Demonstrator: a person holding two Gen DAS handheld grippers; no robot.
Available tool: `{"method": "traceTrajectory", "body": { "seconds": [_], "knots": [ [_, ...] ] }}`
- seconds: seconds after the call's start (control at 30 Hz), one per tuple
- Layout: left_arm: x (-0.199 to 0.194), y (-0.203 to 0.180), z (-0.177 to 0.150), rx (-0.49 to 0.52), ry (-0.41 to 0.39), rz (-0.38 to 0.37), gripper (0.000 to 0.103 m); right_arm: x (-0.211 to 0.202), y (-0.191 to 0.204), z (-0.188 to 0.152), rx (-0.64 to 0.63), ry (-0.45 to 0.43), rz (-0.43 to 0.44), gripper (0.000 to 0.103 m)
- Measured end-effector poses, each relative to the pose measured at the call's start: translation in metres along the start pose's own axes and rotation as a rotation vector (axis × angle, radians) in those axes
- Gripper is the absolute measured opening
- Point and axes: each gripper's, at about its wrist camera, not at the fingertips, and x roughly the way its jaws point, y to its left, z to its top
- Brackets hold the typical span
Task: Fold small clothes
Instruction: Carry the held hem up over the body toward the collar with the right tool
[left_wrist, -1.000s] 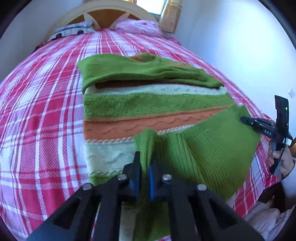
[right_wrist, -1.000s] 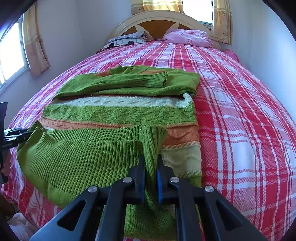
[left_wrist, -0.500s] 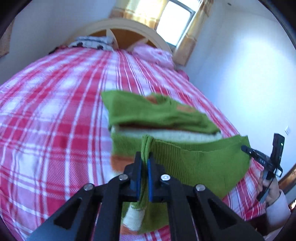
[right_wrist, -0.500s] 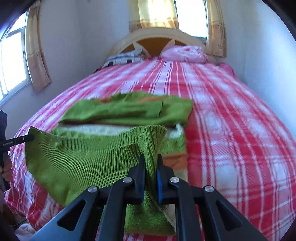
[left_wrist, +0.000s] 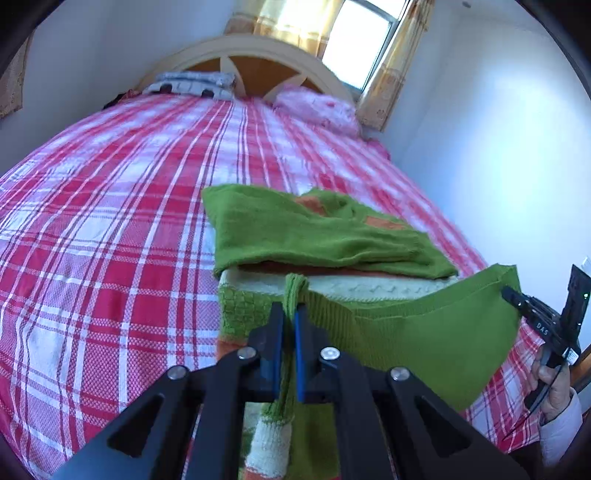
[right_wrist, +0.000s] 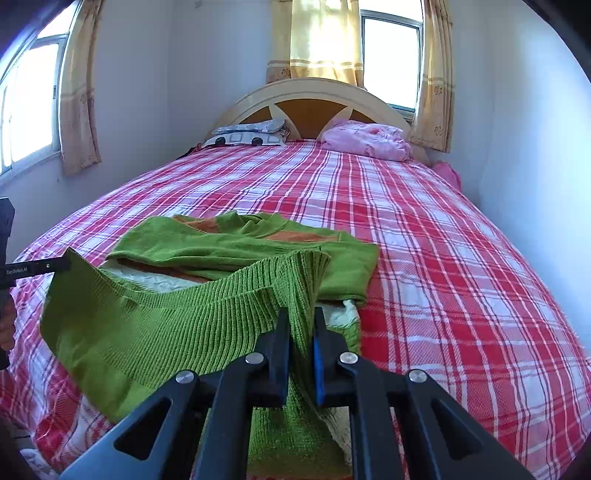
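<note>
A green, orange and cream striped knit sweater (left_wrist: 314, 236) lies on the red plaid bed, sleeves folded across its top. My left gripper (left_wrist: 290, 314) is shut on one corner of its green ribbed hem. My right gripper (right_wrist: 301, 321) is shut on the other hem corner (right_wrist: 306, 266). The hem (left_wrist: 424, 332) is lifted off the bed and stretched between the two grippers, hanging over the sweater's lower body. The right gripper also shows in the left wrist view (left_wrist: 508, 293), and the left gripper in the right wrist view (right_wrist: 64, 264).
The red plaid bedspread (right_wrist: 424, 240) covers the bed. A patterned pillow (right_wrist: 247, 138) and a pink bundle (right_wrist: 365, 140) lie by the headboard (right_wrist: 314, 107). A white wall (left_wrist: 498, 147) runs along the bed's right side. Curtained windows stand behind and left.
Both grippers have lifted the hem off the bed and carried it forward toward the folded sleeves. The views have tilted up toward the headboard.
</note>
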Motion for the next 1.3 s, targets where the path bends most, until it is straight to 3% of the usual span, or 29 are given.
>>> {"method": "traceTrajectory", "body": {
  "seconds": [0.13, 0.2, 0.3, 0.47, 0.53, 0.6, 0.7, 0.8, 0.93, 1.03, 1.3],
  "knots": [
    [0.027, 0.004, -0.007, 0.018, 0.155, -0.044, 0.01, 0.018, -0.001, -0.008, 0.007, 0.058, -0.004, 0.01],
    [0.037, 0.004, -0.013, 0.037, 0.208, -0.047, 0.02, 0.024, -0.002, -0.015, 0.016, 0.08, -0.004, 0.01],
    [0.04, 0.003, -0.022, 0.079, 0.213, -0.015, 0.032, 0.03, -0.006, -0.025, 0.049, 0.109, 0.007, 0.01],
    [0.046, -0.003, -0.021, 0.105, 0.215, -0.02, 0.039, 0.033, -0.009, -0.033, 0.074, 0.132, 0.018, 0.01],
    [0.05, -0.006, -0.02, 0.119, 0.207, -0.001, 0.038, 0.035, -0.009, -0.035, 0.073, 0.137, 0.015, 0.01],
    [0.051, -0.011, -0.021, 0.143, 0.211, 0.012, 0.006, 0.036, -0.009, -0.035, 0.075, 0.142, 0.012, 0.01],
    [0.046, -0.015, -0.024, 0.161, 0.198, 0.026, 0.006, 0.032, -0.008, -0.035, 0.07, 0.139, 0.012, 0.01],
    [0.04, -0.012, -0.021, 0.117, 0.181, 0.009, 0.005, 0.025, -0.007, -0.03, 0.058, 0.124, 0.02, 0.01],
    [0.016, -0.006, 0.004, 0.039, 0.094, -0.05, 0.005, 0.014, -0.007, -0.012, 0.048, 0.079, 0.039, 0.01],
    [0.005, -0.008, 0.022, 0.044, 0.031, -0.047, 0.005, 0.01, -0.009, 0.007, 0.036, 0.034, 0.036, 0.01],
    [0.026, -0.011, 0.05, 0.031, 0.006, -0.008, 0.005, 0.03, -0.015, 0.038, 0.035, 0.002, 0.031, 0.01]
  ]
}}
